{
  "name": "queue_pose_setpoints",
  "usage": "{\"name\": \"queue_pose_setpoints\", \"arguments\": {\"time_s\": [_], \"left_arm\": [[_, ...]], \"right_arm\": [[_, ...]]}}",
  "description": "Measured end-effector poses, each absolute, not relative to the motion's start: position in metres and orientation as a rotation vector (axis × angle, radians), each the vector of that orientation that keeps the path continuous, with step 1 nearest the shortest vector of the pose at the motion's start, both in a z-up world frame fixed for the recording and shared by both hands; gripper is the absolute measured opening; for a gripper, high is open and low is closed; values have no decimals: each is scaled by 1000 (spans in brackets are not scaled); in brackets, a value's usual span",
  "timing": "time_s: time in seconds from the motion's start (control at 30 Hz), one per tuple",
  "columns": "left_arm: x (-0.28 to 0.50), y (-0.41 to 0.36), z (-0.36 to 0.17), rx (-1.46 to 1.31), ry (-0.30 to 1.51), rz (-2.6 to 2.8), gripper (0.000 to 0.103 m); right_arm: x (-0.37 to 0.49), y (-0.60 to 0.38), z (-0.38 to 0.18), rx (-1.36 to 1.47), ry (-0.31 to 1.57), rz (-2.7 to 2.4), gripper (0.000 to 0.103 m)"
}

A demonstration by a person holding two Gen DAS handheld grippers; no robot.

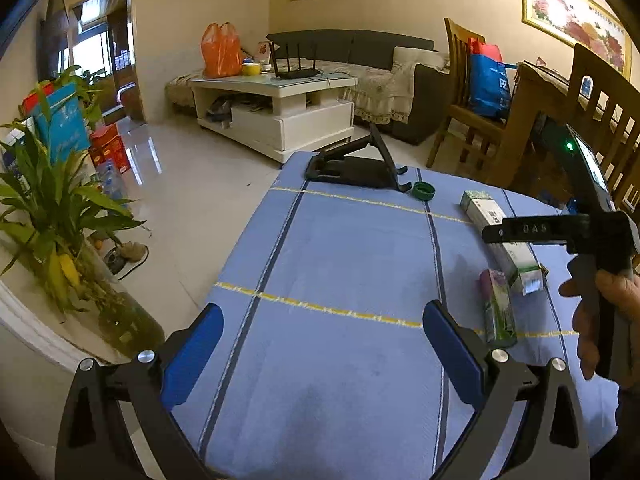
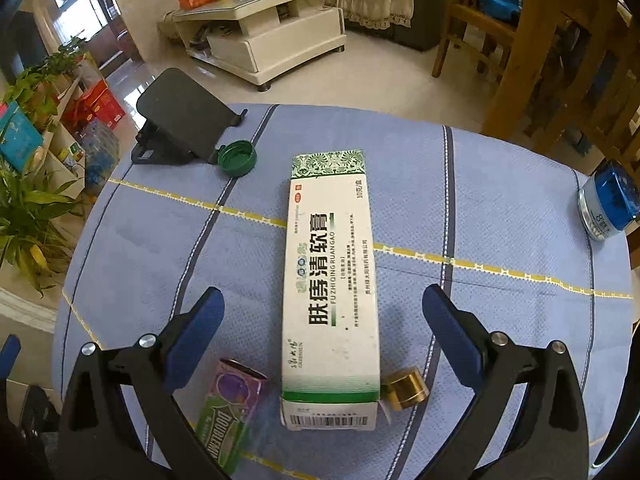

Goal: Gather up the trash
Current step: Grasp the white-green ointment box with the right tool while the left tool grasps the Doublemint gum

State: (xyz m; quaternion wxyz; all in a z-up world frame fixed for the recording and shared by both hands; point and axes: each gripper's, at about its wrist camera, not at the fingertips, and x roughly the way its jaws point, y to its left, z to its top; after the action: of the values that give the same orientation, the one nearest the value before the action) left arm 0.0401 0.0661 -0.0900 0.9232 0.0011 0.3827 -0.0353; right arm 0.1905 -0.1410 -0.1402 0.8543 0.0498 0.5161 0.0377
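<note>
A table (image 2: 500, 184) covered in a blue cloth with dark stripes and yellow lines is seen from both wrist cameras. The right claw (image 2: 322, 300) is spread wide above the cloth, and nothing is held between its blue pads (image 2: 452, 332). Between its fingers, flat on the cloth, a long white and green box (image 2: 330, 280) is laid lengthwise, its barcode end nearest the camera. A purple and green gum pack (image 2: 230, 412) is lying just left of that end, and a small gold cap (image 2: 406, 389) is touching the box's right corner. Further back, a green lid (image 2: 237, 158) is resting open side up beside a black stand (image 2: 180, 120). A blue and white jar (image 2: 610, 200) is placed near the right edge of the table.

The left claw (image 1: 322, 322) is likewise held wide open over bare cloth, gripping nothing. In its view the box (image 1: 502, 236), the gum pack (image 1: 498, 308), the lid (image 1: 423, 190) and the stand (image 1: 356, 164) are seen to the right and ahead. The right tool's handle is gripped by the right hand (image 1: 604, 320).
</note>
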Motion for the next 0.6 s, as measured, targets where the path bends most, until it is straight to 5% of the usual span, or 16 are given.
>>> {"name": "queue_pose_setpoints", "arguments": {"time_s": [0.23,0.43,0.5,0.6], "left_arm": [[50,62,-96,-6,800,-89,97],[48,55,-99,5,813,-91,97],[47,49,-97,10,806,-102,97],[46,34,-95,27,801,-127,97]], "right_arm": [[192,-143,-145,88,1075,42,93],[207,-153,-157,61,1118,7,77],[207,-147,-156,10,1114,7,45],[202,-152,-153,51,1126,54,45]]}}
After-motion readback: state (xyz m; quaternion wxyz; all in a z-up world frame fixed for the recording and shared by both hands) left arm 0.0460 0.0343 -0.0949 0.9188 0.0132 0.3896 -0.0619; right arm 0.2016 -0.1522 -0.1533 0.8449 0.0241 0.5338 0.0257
